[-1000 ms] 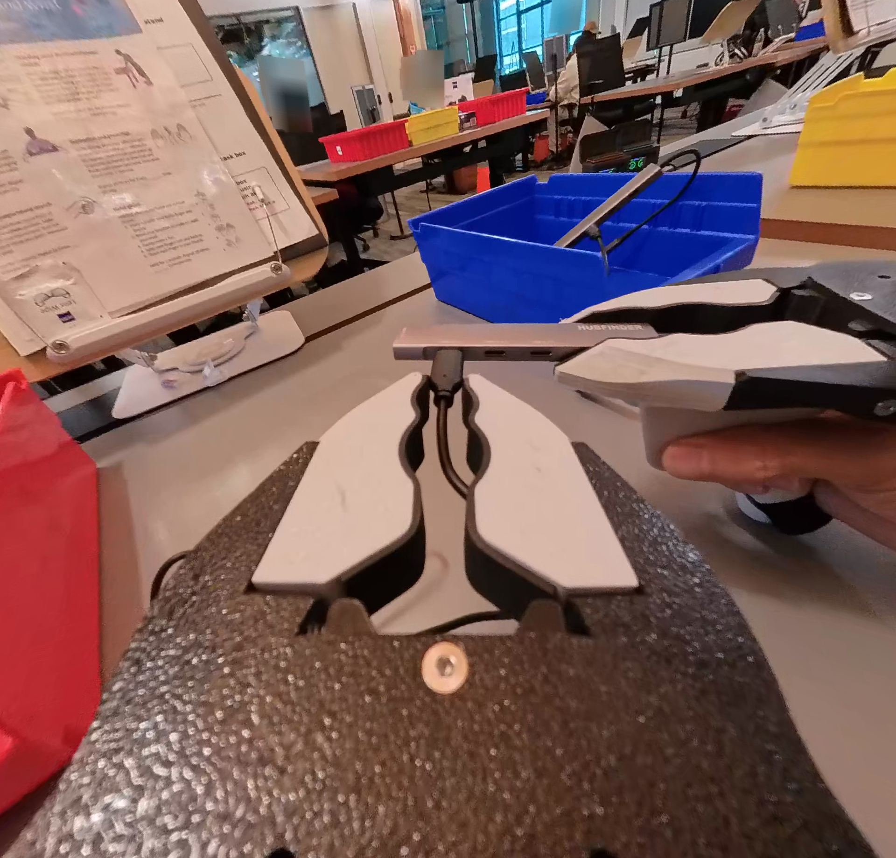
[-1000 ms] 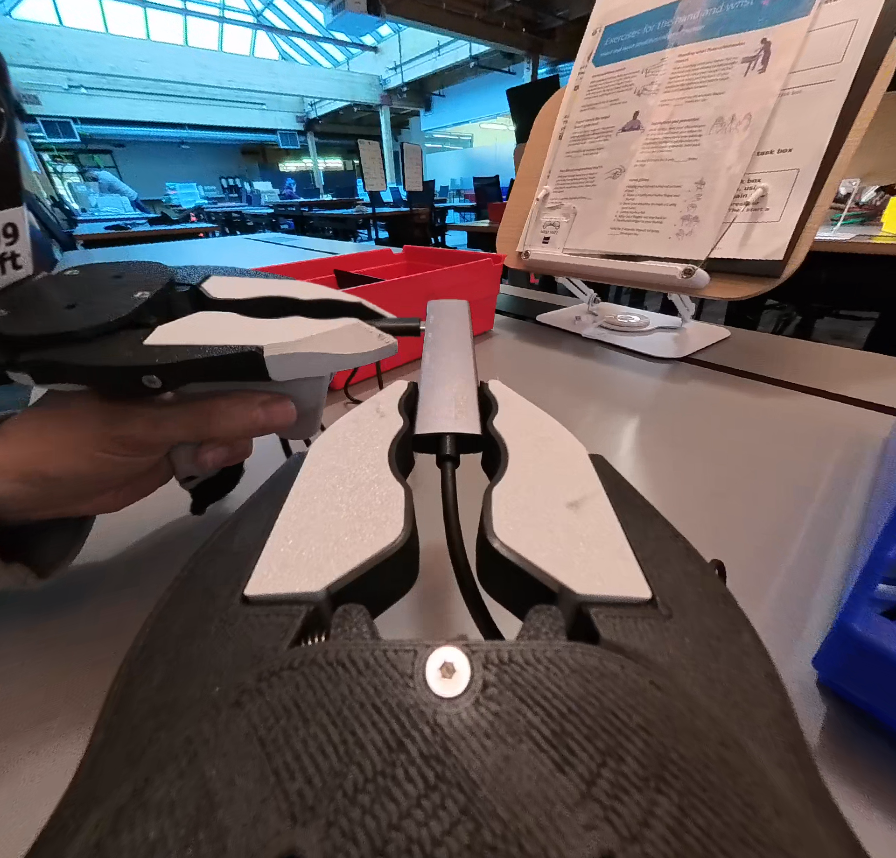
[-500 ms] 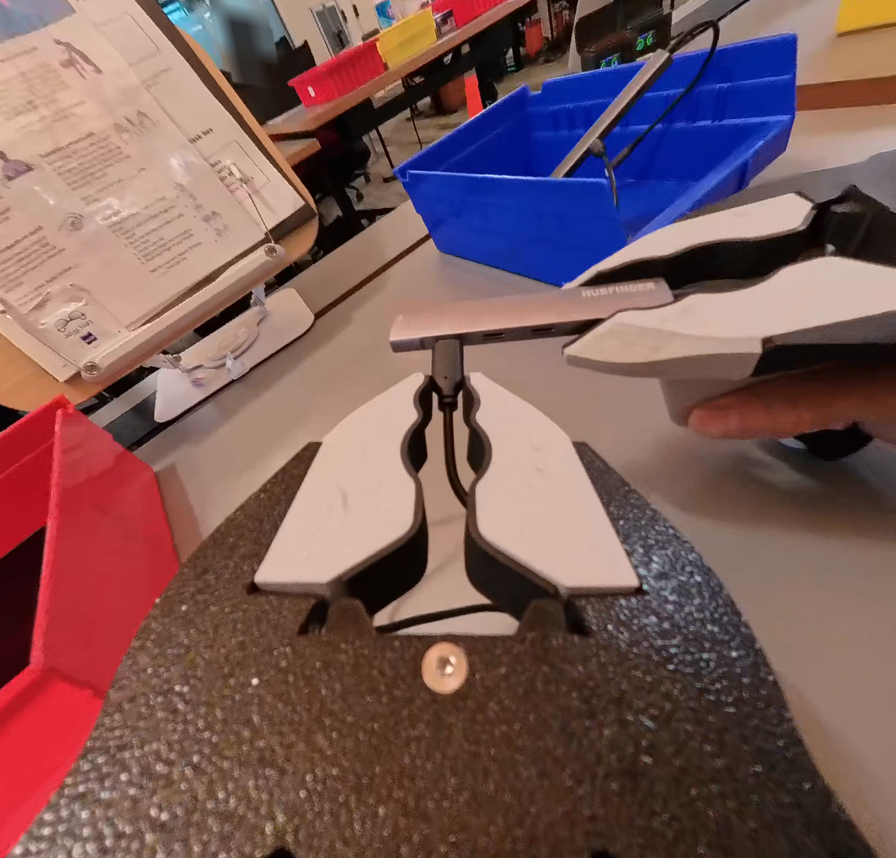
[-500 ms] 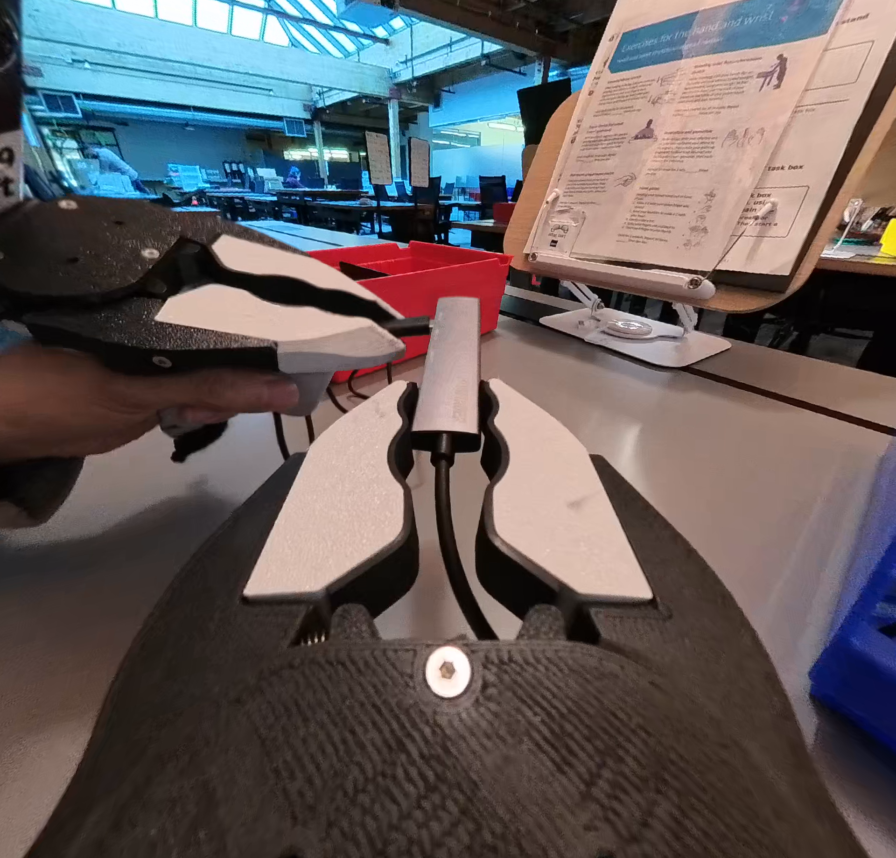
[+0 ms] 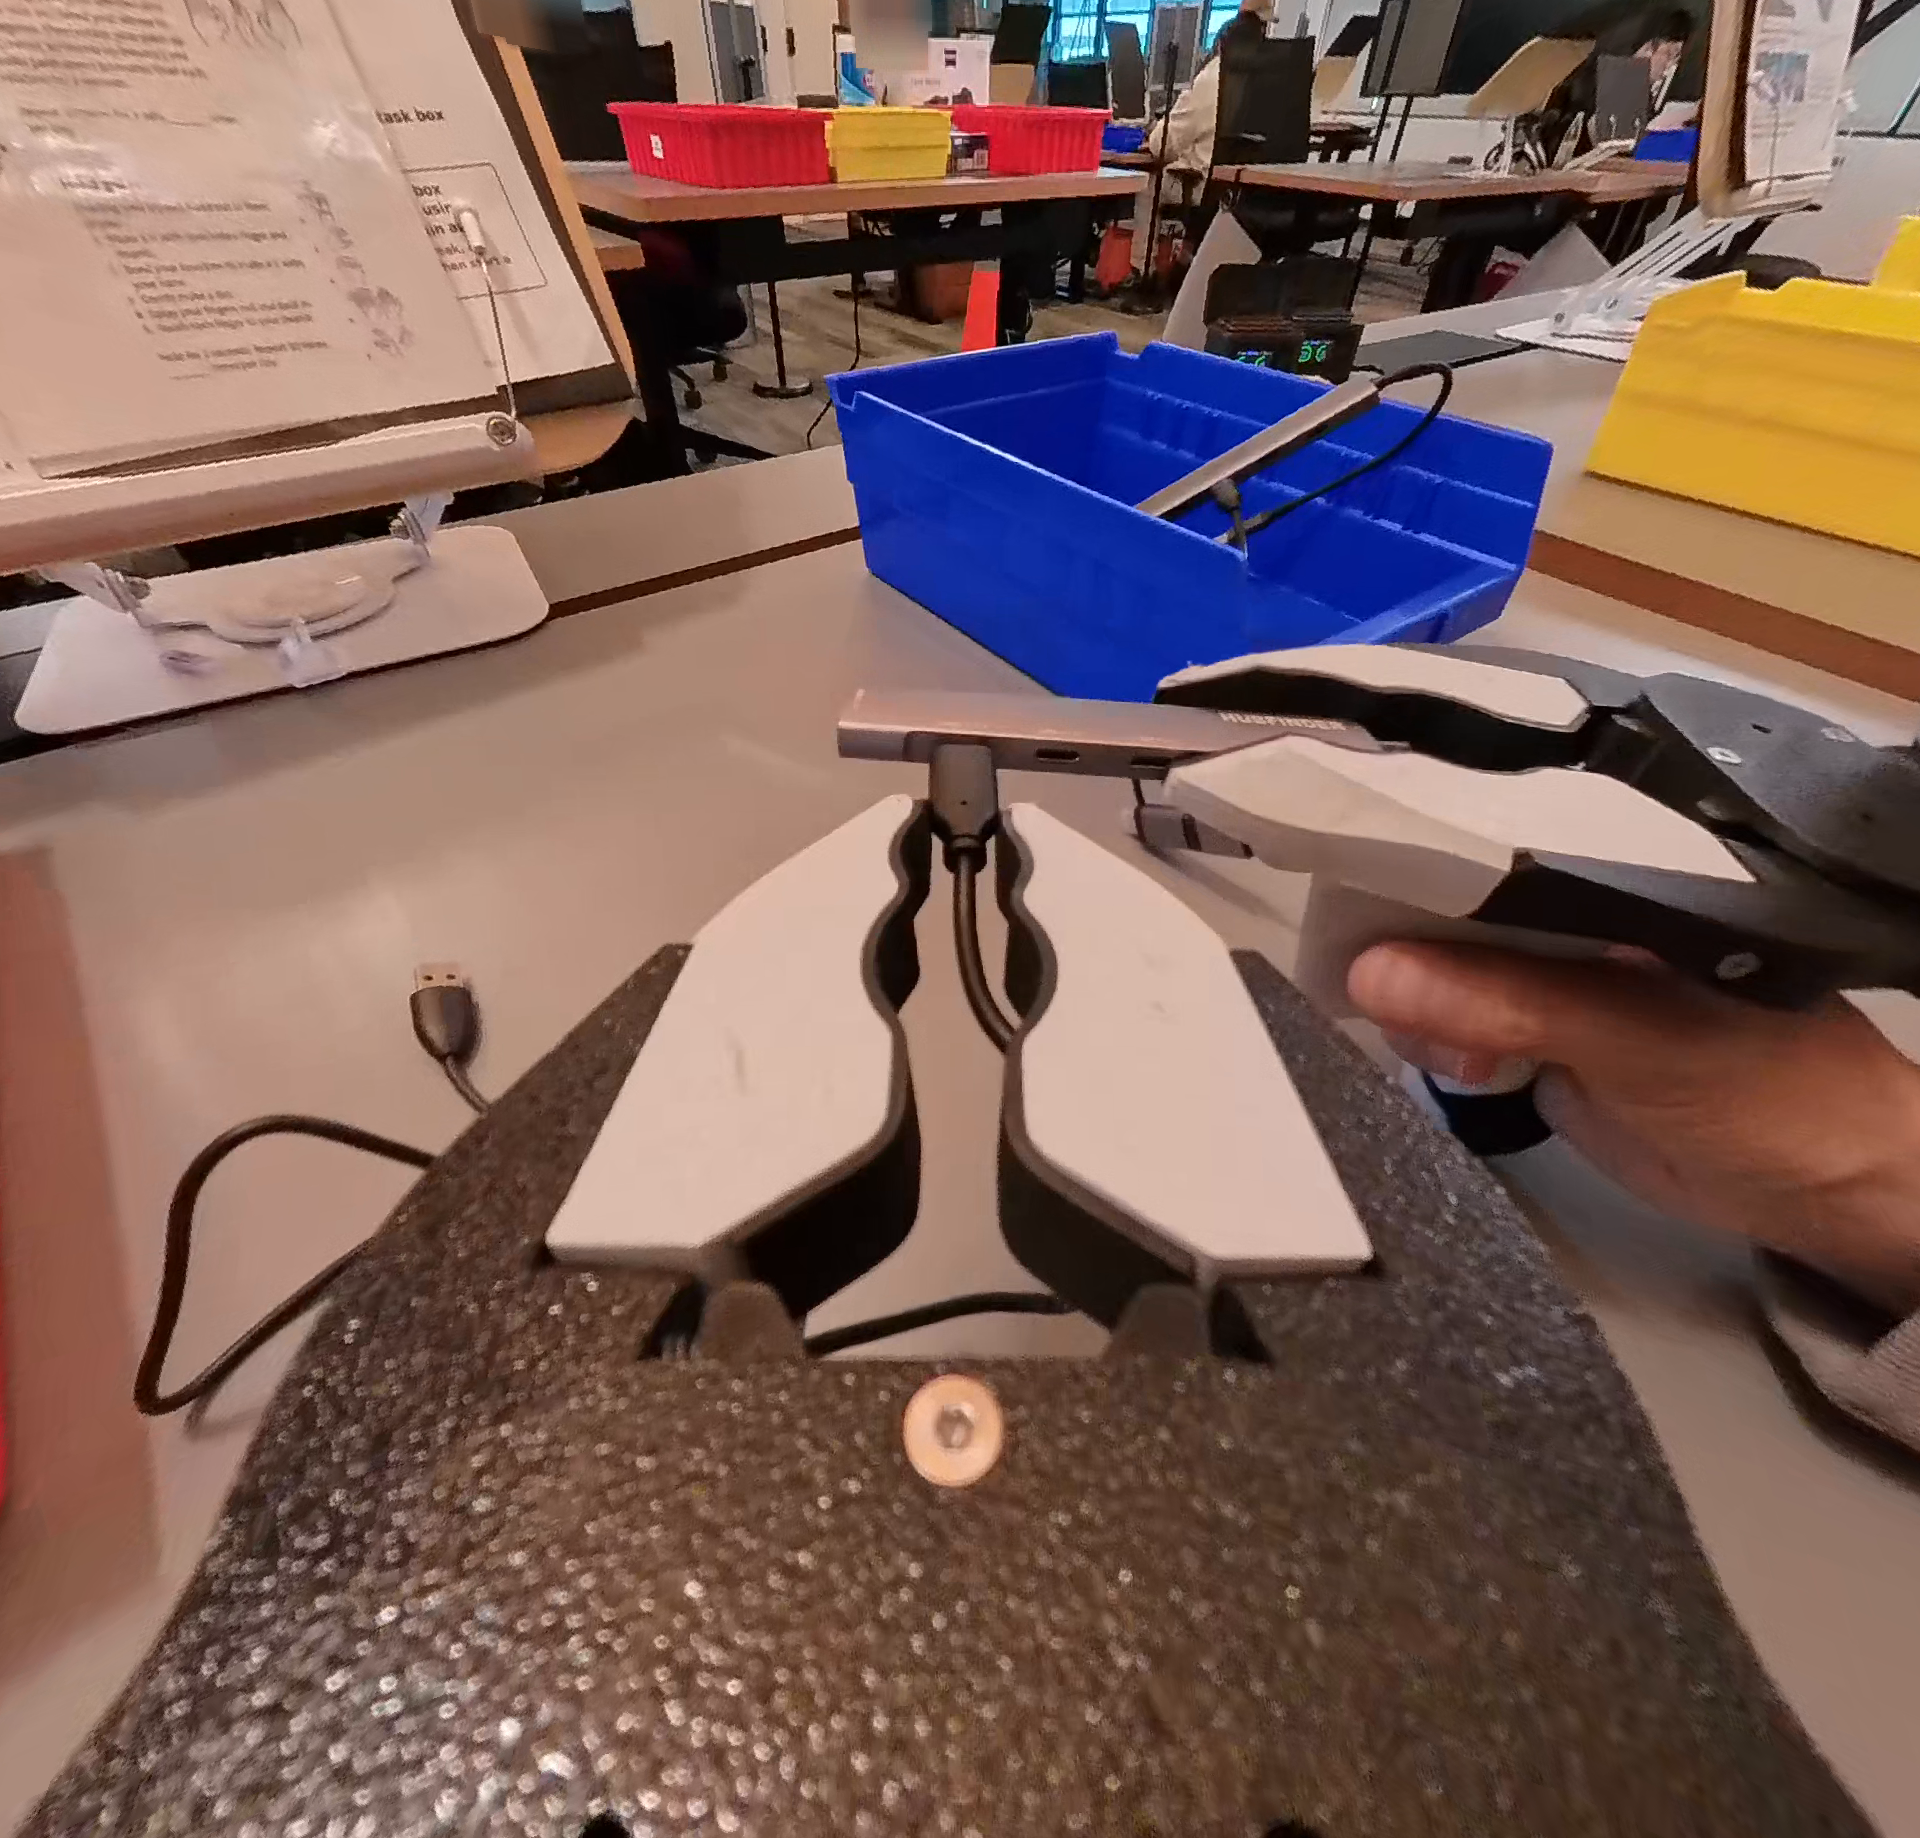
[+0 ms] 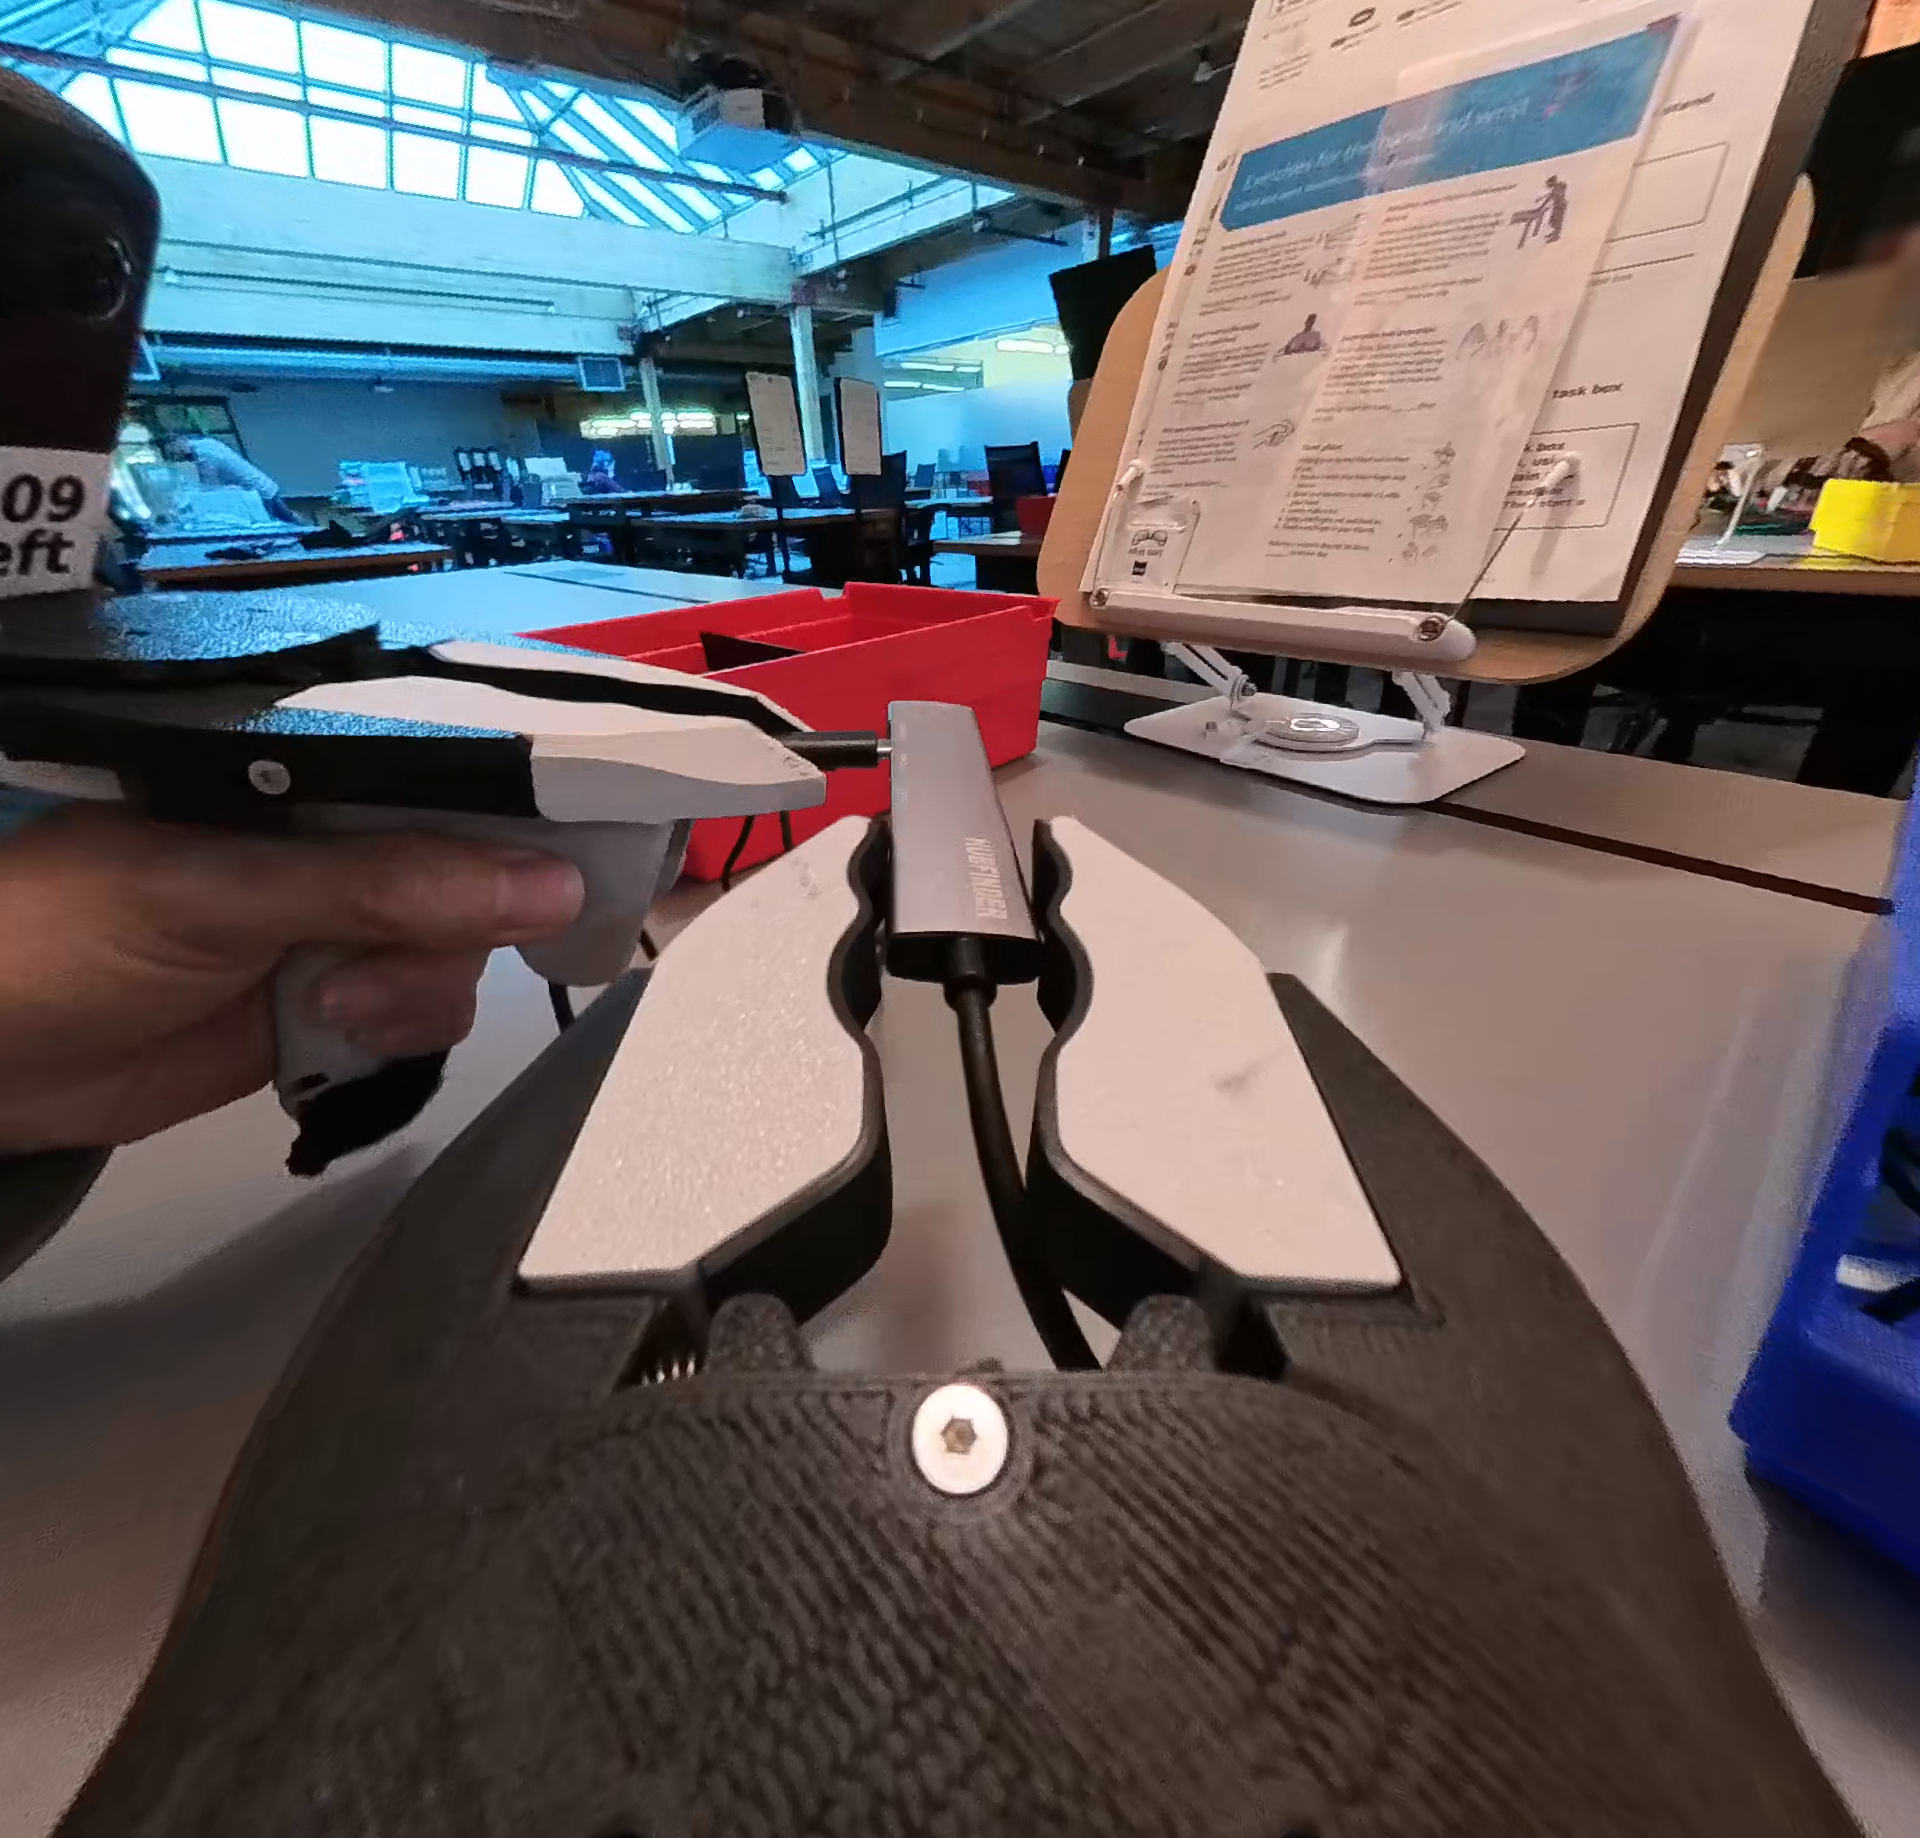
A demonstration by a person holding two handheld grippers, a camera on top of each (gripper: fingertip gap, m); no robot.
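My right gripper point(image 6: 956, 832) is shut on the near end of a grey USB hub point(image 6: 951, 822), whose black cable runs back between my fingers. My left gripper point(image 5: 961, 812) is shut on a black cable plug point(image 5: 964, 786) that sits in a side port near the hub's far end point(image 5: 997, 734). In the right wrist view the left gripper point(image 6: 805, 754) comes in from the left, and a sliver of metal shows between the plug point(image 6: 831, 749) and the hub. In the left wrist view the right gripper point(image 5: 1179, 744) comes in from the right. The cable's other plug point(image 5: 442, 1009) lies loose on the grey table.
A blue bin point(image 5: 1039, 562) stands behind the hub with a second grey hub point(image 5: 1247, 448) leaning in it. A red bin point(image 6: 894, 666) sits to the left. A document stand point(image 6: 1320, 739) stands at the back. A yellow bin point(image 5: 1766, 417) is at the far right. There is about 5 cm between the tips of the two grippers.
Both grippers stay shut on plug and hub. The hub has rolled so its printed face shows in the right wrist view. The left view has swung right, bringing the loose plug into view.
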